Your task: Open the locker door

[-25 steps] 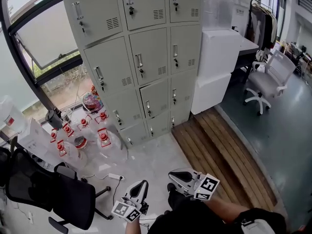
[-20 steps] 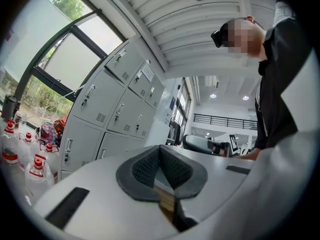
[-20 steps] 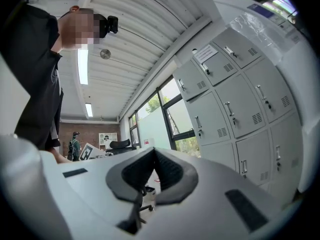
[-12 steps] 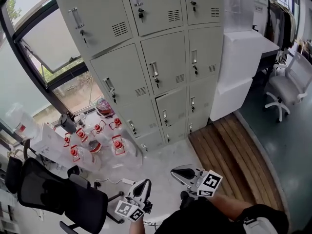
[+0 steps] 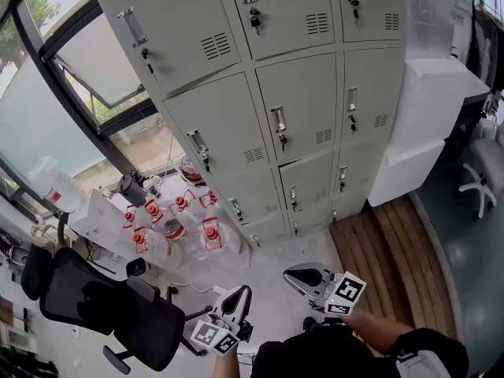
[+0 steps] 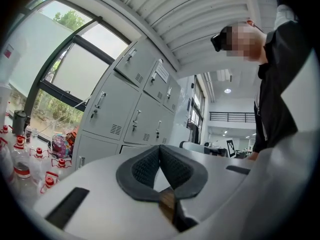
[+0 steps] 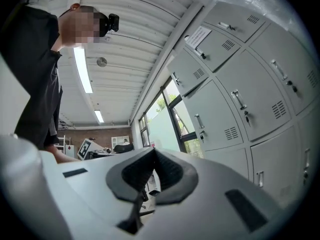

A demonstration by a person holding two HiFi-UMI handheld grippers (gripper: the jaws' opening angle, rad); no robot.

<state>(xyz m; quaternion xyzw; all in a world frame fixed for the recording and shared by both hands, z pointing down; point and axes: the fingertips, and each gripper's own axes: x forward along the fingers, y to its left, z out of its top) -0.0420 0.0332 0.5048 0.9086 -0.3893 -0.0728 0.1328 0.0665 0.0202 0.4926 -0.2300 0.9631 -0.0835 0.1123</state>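
A grey bank of metal lockers fills the upper middle of the head view, each door with a handle and a keyed lock. All doors look closed; the low middle door shows a dark line along its top edge. Both grippers hang low near the person's body, well short of the lockers. My left gripper is shut and holds nothing; its pads meet in the left gripper view. My right gripper is likewise shut and empty, its pads together in the right gripper view.
Several red-capped water bottles stand on the floor left of the lockers. A black office chair sits at the lower left. White boxes flank the lockers on the right, with wooden boards on the floor below. A tilted window is at left.
The head view has drawn closer to the lockers, which now look larger and sit further right. Both grippers stay low and shut.
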